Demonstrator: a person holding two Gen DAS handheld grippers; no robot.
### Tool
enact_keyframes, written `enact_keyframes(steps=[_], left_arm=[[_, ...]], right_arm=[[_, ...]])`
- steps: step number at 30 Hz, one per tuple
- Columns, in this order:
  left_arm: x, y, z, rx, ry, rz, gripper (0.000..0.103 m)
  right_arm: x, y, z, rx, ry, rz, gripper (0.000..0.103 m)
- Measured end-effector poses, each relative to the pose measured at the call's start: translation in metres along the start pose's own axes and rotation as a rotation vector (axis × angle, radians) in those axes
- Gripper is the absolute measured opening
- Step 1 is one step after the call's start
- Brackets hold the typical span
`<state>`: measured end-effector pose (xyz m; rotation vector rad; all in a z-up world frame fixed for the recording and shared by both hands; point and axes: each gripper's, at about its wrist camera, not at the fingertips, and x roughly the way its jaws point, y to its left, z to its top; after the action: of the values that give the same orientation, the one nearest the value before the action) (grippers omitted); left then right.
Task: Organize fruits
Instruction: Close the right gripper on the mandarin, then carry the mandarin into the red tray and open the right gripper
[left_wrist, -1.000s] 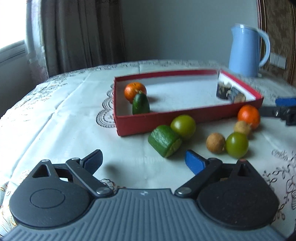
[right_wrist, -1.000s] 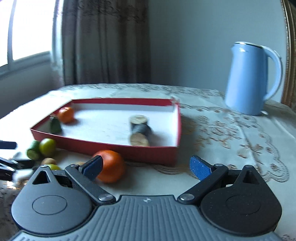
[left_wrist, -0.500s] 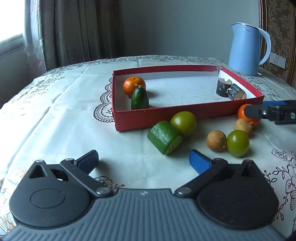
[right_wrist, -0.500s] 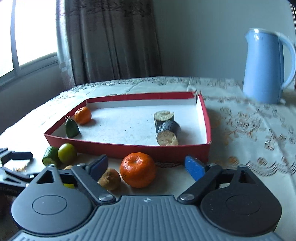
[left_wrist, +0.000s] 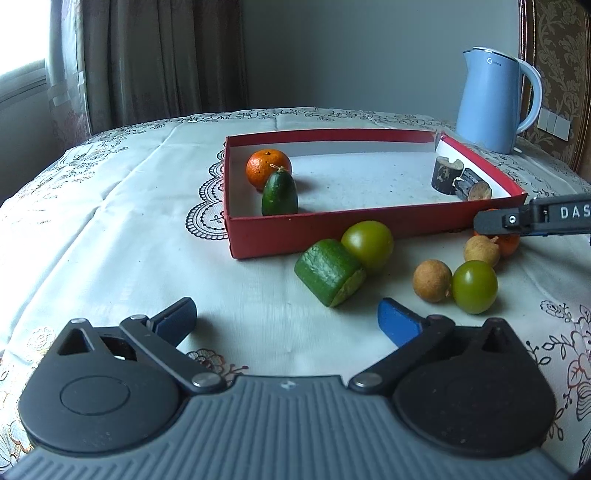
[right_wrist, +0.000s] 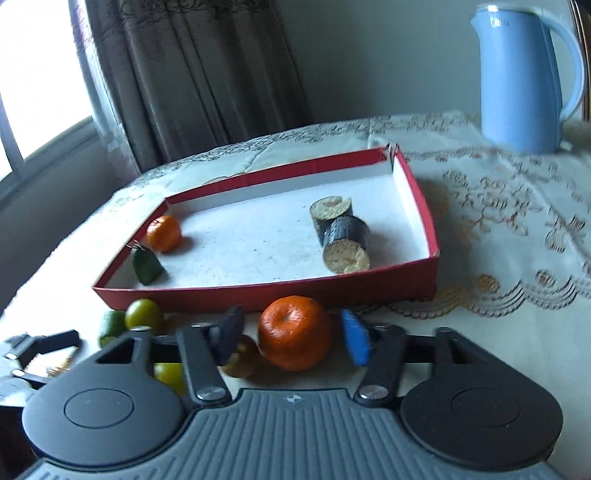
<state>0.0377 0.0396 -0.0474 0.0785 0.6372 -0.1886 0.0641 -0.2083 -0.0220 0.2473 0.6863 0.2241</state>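
Note:
A red tray (left_wrist: 332, 227) (right_wrist: 258, 293) holds an orange (left_wrist: 268, 168), a small cucumber (left_wrist: 279, 194) and two dark log pieces (left_wrist: 461, 181). In front of it lie a cut green piece (left_wrist: 330, 271), two green tomatoes (left_wrist: 367, 243) (left_wrist: 474, 286) and two brown longans (left_wrist: 432, 280). My left gripper (left_wrist: 286, 321) is open and empty, short of the cut piece. My right gripper (right_wrist: 293, 338) is open with its fingers on either side of a loose orange (right_wrist: 293, 338), not touching it. The right gripper also shows at the right edge of the left wrist view (left_wrist: 532, 219).
A blue kettle (left_wrist: 493, 101) (right_wrist: 524, 77) stands behind the tray's right corner. A patterned cloth (left_wrist: 110, 221) covers the table, which ends at curtains and a window on the left. The left gripper shows at the lower left of the right wrist view (right_wrist: 33, 350).
My right gripper has moved forward and down so its fingers now flank the loose orange. My left gripper has pulled back slightly and stayed open.

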Motion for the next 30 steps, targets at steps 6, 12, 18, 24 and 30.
enact_keyframes(steps=[6,12,18,24,30], left_arm=[[0.000,0.000,0.000,0.000,0.000,0.000,0.103],[0.000,0.000,0.000,-0.001,0.000,-0.001,0.103],[0.000,0.000,0.000,-0.001,0.000,-0.001,0.103],[0.000,0.000,0.000,-0.001,0.000,-0.001,0.103],[0.000,0.000,0.000,-0.001,0.000,-0.001,0.103]], right_arm=[[0.001,-0.015,0.003,0.116,0.035,0.034,0.042],[0.003,0.000,0.005,0.021,0.049,-0.007,0.043],[-0.002,0.005,-0.003,-0.011,-0.003,-0.040,0.042],[-0.012,0.015,-0.009,-0.096,-0.076,-0.094,0.042],[-0.029,0.032,-0.006,-0.199,-0.187,-0.120,0.042]])
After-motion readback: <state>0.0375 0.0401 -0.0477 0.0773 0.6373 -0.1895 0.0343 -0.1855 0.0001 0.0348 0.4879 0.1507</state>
